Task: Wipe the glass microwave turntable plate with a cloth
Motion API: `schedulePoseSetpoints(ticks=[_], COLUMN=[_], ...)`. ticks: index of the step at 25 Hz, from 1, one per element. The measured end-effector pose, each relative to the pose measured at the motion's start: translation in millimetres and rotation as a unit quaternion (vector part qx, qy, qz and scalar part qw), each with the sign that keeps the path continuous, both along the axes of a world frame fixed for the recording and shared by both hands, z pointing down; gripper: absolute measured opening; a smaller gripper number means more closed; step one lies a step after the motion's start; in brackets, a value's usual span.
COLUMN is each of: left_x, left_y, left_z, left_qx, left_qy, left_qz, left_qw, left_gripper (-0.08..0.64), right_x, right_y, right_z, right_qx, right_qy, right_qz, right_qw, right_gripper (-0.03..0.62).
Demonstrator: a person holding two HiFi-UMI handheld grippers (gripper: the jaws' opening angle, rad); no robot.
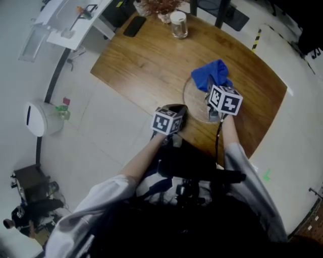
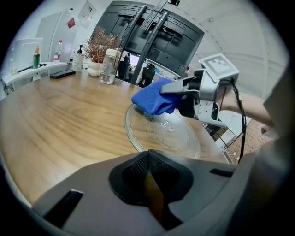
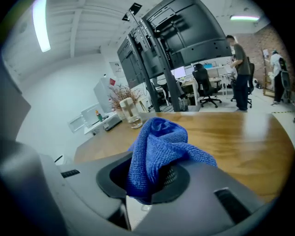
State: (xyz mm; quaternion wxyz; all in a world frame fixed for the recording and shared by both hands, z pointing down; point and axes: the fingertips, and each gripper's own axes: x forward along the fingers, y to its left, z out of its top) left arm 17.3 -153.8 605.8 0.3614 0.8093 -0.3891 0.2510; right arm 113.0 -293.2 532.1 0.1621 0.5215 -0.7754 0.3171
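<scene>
The clear glass turntable plate lies flat on the wooden table, near its front edge. My right gripper is shut on a bunched blue cloth, which hangs over the plate's far side. In the left gripper view the cloth touches the far part of the plate. In the right gripper view the cloth fills the right gripper, hiding the plate. My left gripper sits at the plate's left rim; its jaws are closed together with nothing held.
At the table's far end stand a glass jar, a vase of dried flowers and a black phone. A white side shelf and a white bin are at the left. People stand in the office behind.
</scene>
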Motion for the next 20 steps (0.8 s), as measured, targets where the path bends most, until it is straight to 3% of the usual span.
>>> schedulePoseSetpoints(ticks=[7, 13, 17, 20], left_x=[-3.5, 0.5, -1.2, -0.8], left_y=[5.5, 1.2, 1.2, 2.1], left_z=[7.7, -2.6, 0.6, 1.5], left_qx=[0.001, 0.001, -0.021, -0.033], left_qy=[-0.02, 0.007, 0.012, 0.015], left_qz=[0.02, 0.018, 0.015, 0.021], left_qw=[0.9996, 0.9998, 0.9996, 0.9991], left_gripper=[-0.005, -0.005, -0.005, -0.005], right_x=[91.3, 163.0, 172.8, 146.6], right_y=[30.0, 72.5, 85.8, 80.8], right_z=[16.0, 23.3, 18.3, -4.1], right_qx=[-0.037, -0.048, -0.047, -0.022], right_qy=[-0.013, 0.008, 0.003, -0.018], right_qz=[0.09, 0.132, 0.151, 0.138], right_qw=[0.995, 0.99, 0.987, 0.99], right_gripper=[0.081, 0.083, 0.081, 0.081])
